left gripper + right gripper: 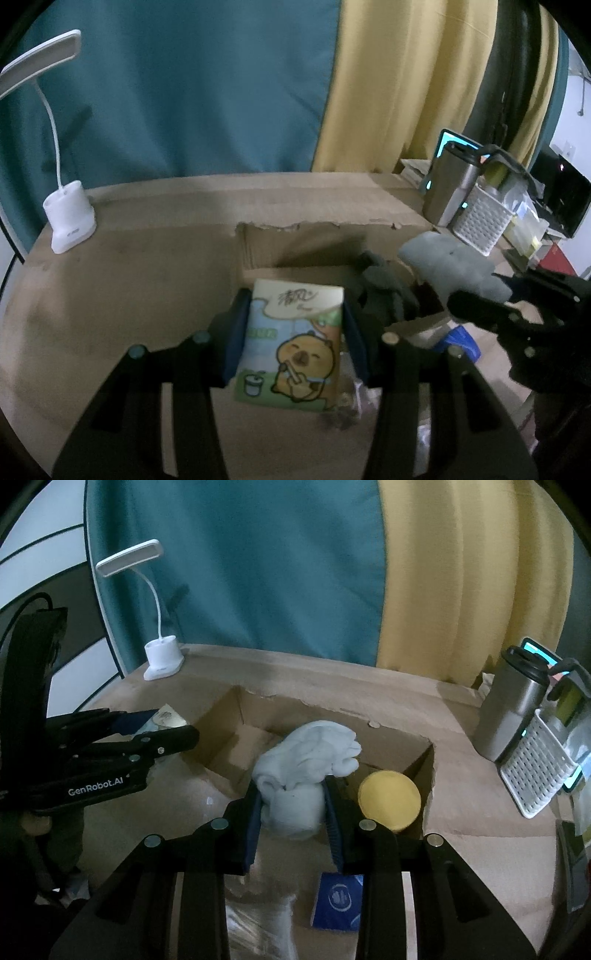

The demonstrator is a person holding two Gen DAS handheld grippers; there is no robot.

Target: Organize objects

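Left claw [295,332] pinches tissue pack [291,343]; right claw [291,812] pinches towel [306,764] (rolled, pale).

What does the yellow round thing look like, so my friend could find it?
Look into the open cardboard box cut into the brown tabletop. At its right end, just right of the pale rolled cloth that the right gripper squeezes, sits the flat yellow disc. It is the only round, bright yellow thing in there.
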